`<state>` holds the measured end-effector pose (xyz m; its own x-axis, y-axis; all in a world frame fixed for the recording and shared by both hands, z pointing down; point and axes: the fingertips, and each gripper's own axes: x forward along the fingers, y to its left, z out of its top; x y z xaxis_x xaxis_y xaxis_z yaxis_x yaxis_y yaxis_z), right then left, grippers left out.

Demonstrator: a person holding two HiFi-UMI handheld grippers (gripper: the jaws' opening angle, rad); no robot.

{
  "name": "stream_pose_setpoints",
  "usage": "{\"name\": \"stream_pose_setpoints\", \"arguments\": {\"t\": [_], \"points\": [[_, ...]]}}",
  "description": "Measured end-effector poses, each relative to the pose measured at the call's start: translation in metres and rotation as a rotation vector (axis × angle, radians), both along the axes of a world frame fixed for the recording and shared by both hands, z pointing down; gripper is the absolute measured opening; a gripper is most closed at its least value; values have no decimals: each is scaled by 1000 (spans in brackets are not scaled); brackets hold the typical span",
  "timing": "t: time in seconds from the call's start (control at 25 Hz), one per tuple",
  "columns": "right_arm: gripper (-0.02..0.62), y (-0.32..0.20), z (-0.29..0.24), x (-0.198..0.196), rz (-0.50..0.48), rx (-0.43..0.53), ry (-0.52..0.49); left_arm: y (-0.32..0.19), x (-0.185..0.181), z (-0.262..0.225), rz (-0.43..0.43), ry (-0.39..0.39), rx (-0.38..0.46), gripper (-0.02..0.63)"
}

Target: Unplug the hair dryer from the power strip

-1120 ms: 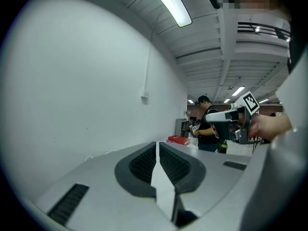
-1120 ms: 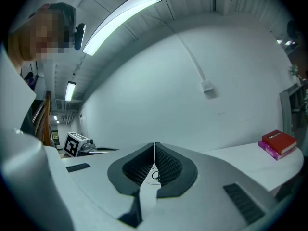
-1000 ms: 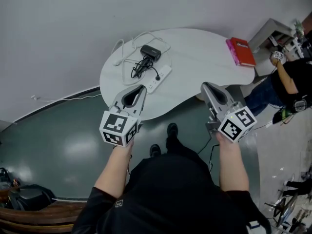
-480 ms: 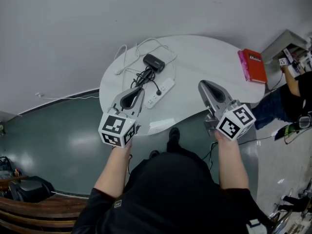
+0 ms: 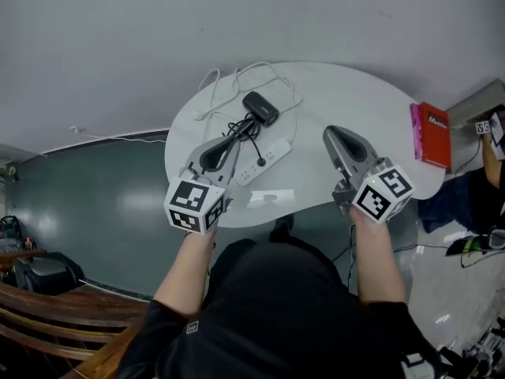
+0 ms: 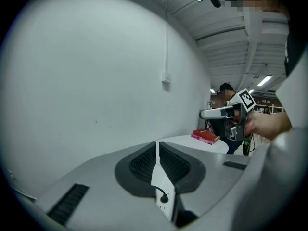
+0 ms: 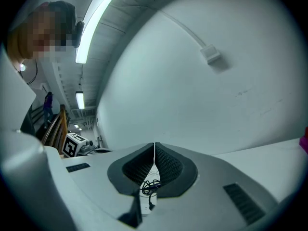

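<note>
**A:** On the near side of the power strip [image 5: 264, 160], what differs from a second ago?

**B:** The person has closed in on the surface [image 5: 347, 93]. Both shoes then stood on the floor, clear of its edge, and now one shoe [image 5: 278, 226] shows right at that edge. The marker cubes hung over the floor before and now overlap the rim.

**A:** And the two tools?

**B:** The left hand-held gripper [image 5: 230, 144] now overlaps the black cable [image 5: 237, 129] just left of the strip. The right hand-held gripper [image 5: 331, 133] is to the strip's right, apart from it. Both are clenched, pads meeting with nothing between them, and neither touches the strip.

**A:** Where is the hair dryer?

**B:** The hair dryer [image 5: 260, 107] lies just beyond the strip, toward the wall. Its cable is bunched between the two, and the plug [image 5: 261, 163] sits in the strip as it did before.

**A:** What's the count?

**B:** Two hand-held grippers, one power strip, one plug in it and one hair dryer. One white cable [image 5: 225, 81] loops beyond the strip. One red book [image 5: 432, 135] lies far to the strip's right, at the rim.
</note>
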<state>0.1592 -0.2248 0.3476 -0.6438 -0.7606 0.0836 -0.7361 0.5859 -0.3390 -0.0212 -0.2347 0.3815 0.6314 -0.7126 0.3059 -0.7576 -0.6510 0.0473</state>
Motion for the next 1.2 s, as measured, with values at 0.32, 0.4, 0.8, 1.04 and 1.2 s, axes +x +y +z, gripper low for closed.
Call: {"name": "stream_pose_setpoints", "arguments": {"t": [0.32,0.4,0.8,1.04,1.2], "points": [[35,-14,24,-28,-66,-42,33,-3,-12,20,-17,-21,-24,31],[35,-15,30,-41,-66,-49,73,-4,-20,23,-8,-36,-18,31],[37,-6,71,-87,-22,-123,190,-2,-38,51,109,-14,-49,31],[38,-3,99,-97,-24,-179,196,9,-13,80,191,-15,-95,31],[38,-5,113,-102,-41,-196,197,11,-3,100,213,-36,-105,32]]}}
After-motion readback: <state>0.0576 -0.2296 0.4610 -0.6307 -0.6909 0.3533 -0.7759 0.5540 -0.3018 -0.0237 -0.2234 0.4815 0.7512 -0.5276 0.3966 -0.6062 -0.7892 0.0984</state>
